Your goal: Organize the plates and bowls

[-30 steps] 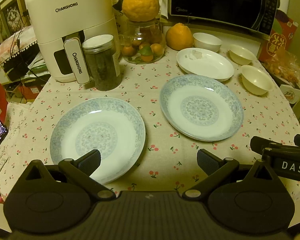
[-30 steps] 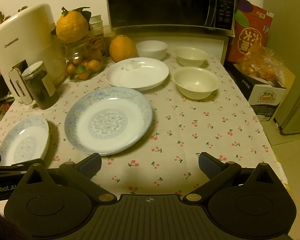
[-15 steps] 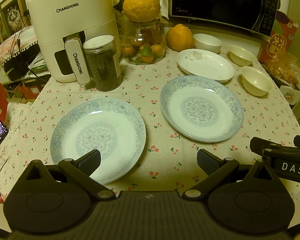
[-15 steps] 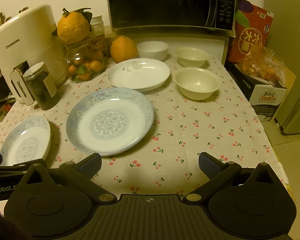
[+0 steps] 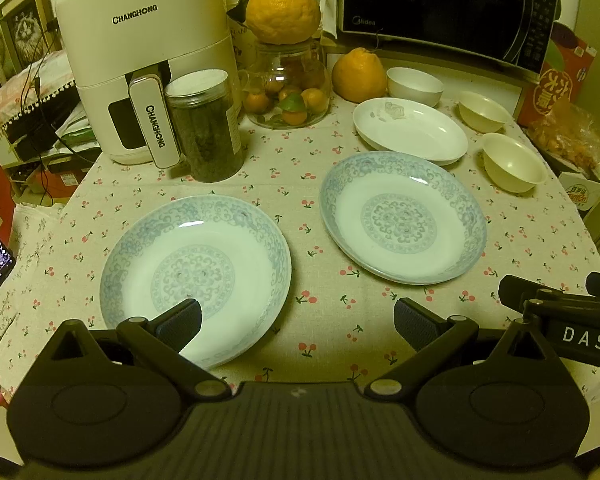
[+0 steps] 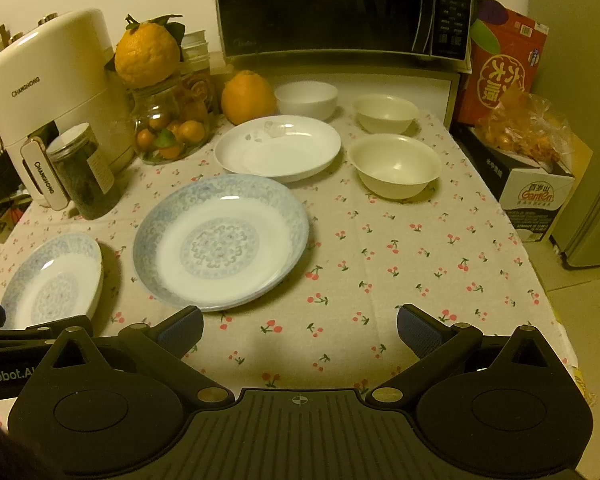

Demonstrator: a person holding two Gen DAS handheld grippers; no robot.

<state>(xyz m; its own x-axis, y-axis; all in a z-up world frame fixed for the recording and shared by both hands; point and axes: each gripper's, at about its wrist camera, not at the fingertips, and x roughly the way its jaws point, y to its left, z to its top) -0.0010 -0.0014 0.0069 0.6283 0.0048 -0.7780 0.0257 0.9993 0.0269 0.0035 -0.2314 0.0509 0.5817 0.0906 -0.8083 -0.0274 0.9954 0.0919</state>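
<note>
Plates and bowls all sit separate on the tablecloth [image 6: 420, 248], nothing stacked, so left gripper [image 5: 298, 318] and right gripper [image 6: 300, 326] hover spread wide, empty, probably about to start with the near patterned plate [image 5: 196, 268].

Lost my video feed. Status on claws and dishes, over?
Left claw and right claw open, empty. Two blue plates, white plate, three bowls unstacked. Nothing blocking.

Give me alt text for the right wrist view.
The open right tool hovers over a cherry-print tablecloth, facing a blue-patterned plate. Behind it sit a white plate and three bowls, before a microwave.
</note>
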